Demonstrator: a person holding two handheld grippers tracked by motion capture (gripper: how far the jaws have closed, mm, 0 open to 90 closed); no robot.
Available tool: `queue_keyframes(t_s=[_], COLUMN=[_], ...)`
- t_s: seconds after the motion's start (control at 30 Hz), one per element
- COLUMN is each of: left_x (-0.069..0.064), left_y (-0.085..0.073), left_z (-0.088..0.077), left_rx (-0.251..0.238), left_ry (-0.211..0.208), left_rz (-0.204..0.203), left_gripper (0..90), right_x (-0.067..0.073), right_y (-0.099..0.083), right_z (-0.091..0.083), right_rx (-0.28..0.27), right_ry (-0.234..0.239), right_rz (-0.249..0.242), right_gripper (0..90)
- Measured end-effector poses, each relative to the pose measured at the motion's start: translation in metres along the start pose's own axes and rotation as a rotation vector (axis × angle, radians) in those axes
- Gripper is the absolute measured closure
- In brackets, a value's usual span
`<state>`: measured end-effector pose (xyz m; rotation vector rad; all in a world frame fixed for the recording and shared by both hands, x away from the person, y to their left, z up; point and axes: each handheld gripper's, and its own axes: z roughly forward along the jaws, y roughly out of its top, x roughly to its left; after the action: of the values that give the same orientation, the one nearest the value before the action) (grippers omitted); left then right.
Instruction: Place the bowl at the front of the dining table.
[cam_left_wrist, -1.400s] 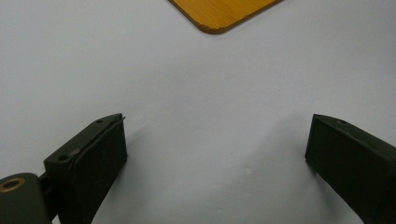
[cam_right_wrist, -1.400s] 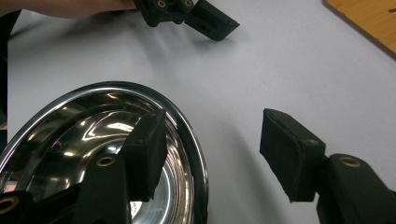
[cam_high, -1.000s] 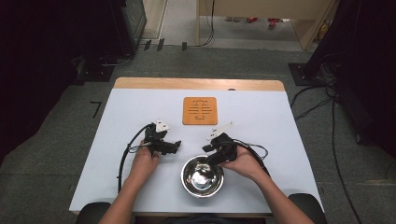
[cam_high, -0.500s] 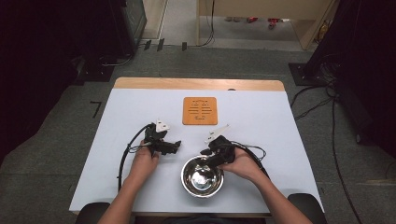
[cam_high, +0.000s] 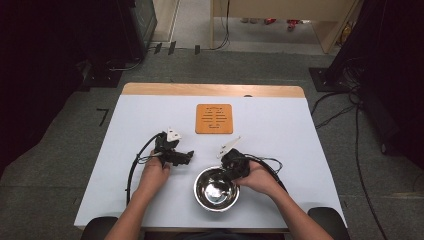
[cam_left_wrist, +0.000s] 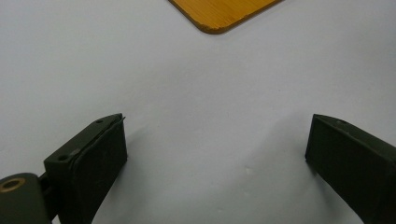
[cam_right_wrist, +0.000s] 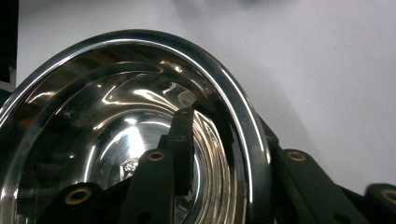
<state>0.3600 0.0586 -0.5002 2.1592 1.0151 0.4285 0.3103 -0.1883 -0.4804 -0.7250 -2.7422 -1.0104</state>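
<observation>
Near my edge of the white table (cam_high: 300, 130), the shiny round steel bowl (cam_high: 216, 189) sits upright, and my right gripper (cam_high: 234, 165) has its rim. From the right gripper view one jaw reaches down inside the bowl's wall (cam_right_wrist: 140, 140) and the other runs outside it, the rim pinched narrowly between them. That grip is on the bowl's far-right edge as I look down on it, so the bowl hangs toward me and to my left from those jaws.

My left gripper (cam_high: 175, 155) rests on the table just left of the bowl, apart from it, jaws spread wide and holding nothing; bare tabletop lies between them.

Straight ahead, well beyond both hands, lies the square orange wooden trivet (cam_high: 214, 118). I judge any carry there belongs to the right hand, which already holds the bowl.
</observation>
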Motion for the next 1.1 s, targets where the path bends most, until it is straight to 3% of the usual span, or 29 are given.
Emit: queue_keyframes(t_s=[0.27,0.37,0.7,1.1], left_x=[0.0,0.0,0.0,0.0], left_y=[0.0,0.0,0.0,0.0], left_z=[0.0,0.0,0.0,0.0], left_rx=[0.001,0.0,0.001,0.001], left_ry=[0.0,0.0,0.0,0.001], left_rz=[0.002,0.0,0.001,0.002], left_gripper=[5.2,5.2,5.2,5.2], right_x=[-0.002,-0.007,-0.005,-0.006], right_y=[0.0,0.001,0.004,0.004], right_z=[0.0,-0.003,-0.013,-0.014], right_rx=[0.014,0.035,0.052,0.062], right_ry=[0.021,0.045,0.055,0.063], right_rz=[0.04,0.088,0.058,0.078], right_gripper=[72.0,75.7,86.2,86.7])
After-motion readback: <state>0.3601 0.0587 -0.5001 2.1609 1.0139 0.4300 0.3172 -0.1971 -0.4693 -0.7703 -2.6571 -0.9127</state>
